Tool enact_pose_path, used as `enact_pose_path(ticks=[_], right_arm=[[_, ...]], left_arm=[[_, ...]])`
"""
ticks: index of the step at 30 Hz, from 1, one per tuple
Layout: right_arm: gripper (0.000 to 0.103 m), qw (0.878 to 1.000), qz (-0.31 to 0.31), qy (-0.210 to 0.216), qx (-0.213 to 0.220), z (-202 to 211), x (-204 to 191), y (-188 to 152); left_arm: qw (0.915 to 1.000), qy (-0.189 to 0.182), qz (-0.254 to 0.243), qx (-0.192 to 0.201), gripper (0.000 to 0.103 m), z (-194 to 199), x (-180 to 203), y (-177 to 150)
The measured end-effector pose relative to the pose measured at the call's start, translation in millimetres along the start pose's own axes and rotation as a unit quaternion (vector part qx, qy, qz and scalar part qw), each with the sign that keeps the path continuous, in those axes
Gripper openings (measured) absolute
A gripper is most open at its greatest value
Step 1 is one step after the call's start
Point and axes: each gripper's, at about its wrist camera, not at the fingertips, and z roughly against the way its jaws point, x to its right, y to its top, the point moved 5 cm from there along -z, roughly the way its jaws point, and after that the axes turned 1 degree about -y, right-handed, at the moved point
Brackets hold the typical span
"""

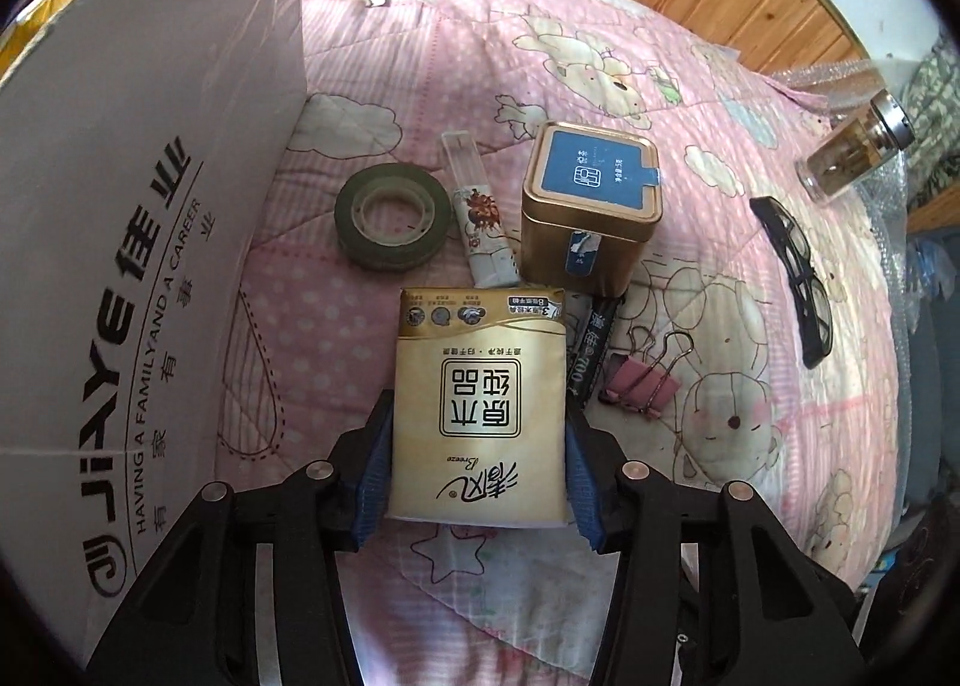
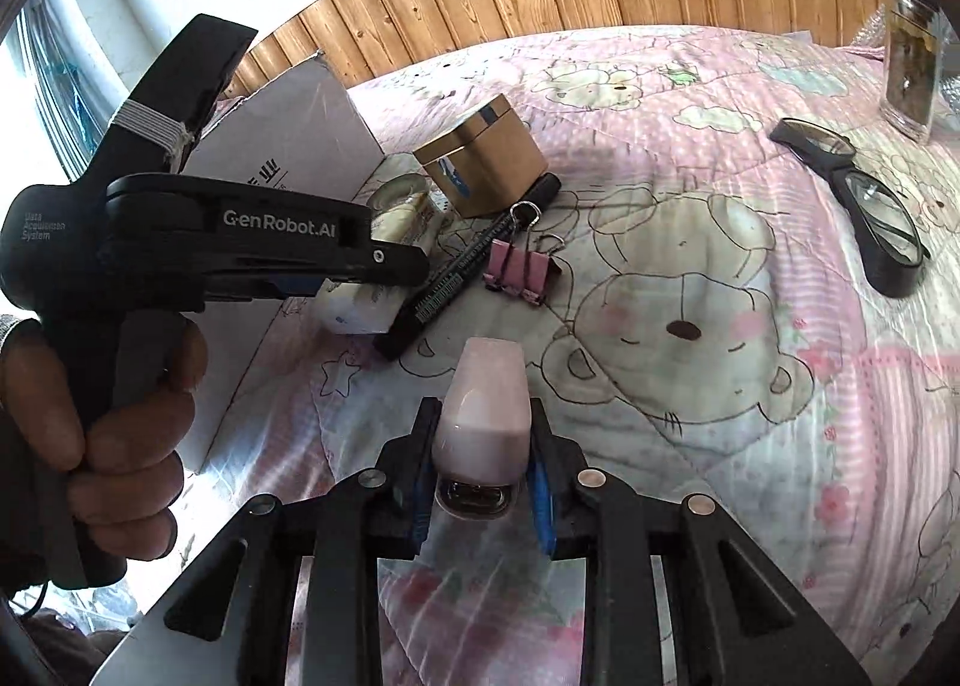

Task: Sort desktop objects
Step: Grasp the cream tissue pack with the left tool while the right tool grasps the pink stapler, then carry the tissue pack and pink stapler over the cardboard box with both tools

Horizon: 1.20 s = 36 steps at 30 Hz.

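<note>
The left gripper (image 1: 480, 446) is clamping a beige tissue pack (image 1: 480, 410) between its blue pads (image 1: 373, 482); the pack, printed with large Chinese characters and the small word "Breeze", is sitting over the pink cartoon-bear quilt (image 1: 690, 104). Just beyond it are lying a roll of tape (image 1: 393, 224), a small white tube (image 1: 480, 218) and a gold tin (image 1: 591, 206) with a blue label. A black pen (image 1: 591, 350) marked "700" is lying beside a pink binder clip (image 1: 642, 380), with black glasses (image 1: 798, 278) and a glass jar (image 1: 855, 152) farther right. A white cardboard box (image 1: 138, 242) reading "JIAYE" and "HAVING A FAMILY AND A CAREER" is standing at the left.

The right gripper (image 2: 483, 458) is gripping a small pale-pink bottle (image 2: 483, 416) above the quilt. In its view, the left tool's body is showing "GenRobot.AI" and is being held by a hand (image 2: 114, 422).
</note>
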Motion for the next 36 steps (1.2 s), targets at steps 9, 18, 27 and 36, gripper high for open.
enact_pose_path(ticks=[9, 18, 27, 36], right_arm=[[0.028, 1.0, 0.003, 0.001, 0.022, 26.8, -11.3, -2.5], [0.028, 0.999, 0.02, -0.008, 0.036, 50.1, -37.9, -3.5], [0.028, 0.998, 0.03, -0.017, 0.055, 80.7, -55.5, -18.7], [0.028, 0.996, 0.049, -0.019, 0.073, 104.4, -77.7, -26.1]], left_arm=[[0.9992, -0.023, 0.013, 0.03, 0.052, 50.6, 3.0, -21.0], [0.9982, -0.031, 0.006, 0.052, 0.052, 89.6, 5.4, -58.2], [0.9964, -0.045, 0.004, 0.072, 0.052, 122.9, 3.4, -88.9], [0.993, -0.056, -0.004, 0.103, 0.052, 157.1, 4.1, -106.9]])
